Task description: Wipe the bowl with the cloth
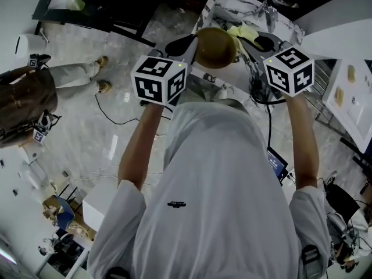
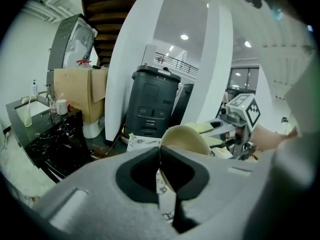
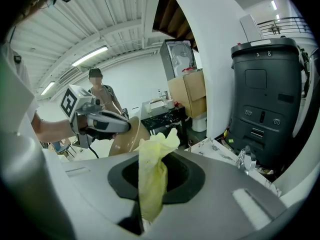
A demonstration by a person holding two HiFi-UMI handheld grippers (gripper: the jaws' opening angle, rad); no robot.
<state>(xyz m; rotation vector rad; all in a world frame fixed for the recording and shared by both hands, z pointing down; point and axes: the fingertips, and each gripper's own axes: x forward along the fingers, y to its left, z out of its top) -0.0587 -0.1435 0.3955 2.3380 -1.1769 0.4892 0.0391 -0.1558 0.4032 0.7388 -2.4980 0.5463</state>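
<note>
We note white short-sleeved T-shirt point(image 1: 215, 173), small dark logo point(image 1: 176, 204) on chest. Left gripper point(image 2: 160, 153), right gripper point(image 3: 150, 156): grey-bodied, black pads point(image 2: 142, 184), black-and-white marker cubes point(image 1: 160, 80). Black cable point(image 1: 269, 127) at right cube's point(image 1: 289, 68) 6 o'clock.

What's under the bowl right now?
The bowl, clamped in the left gripper, hangs over a marbled table. The spot right beneath is hidden by the bowl. The cloth is beside it, not under.

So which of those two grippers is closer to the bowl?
The left. The left gripper is shut on the rim of the bowl, holding it up. The right gripper, shut on the yellow cloth, sits beside the bowl; whether the cloth touches it is unclear.
</note>
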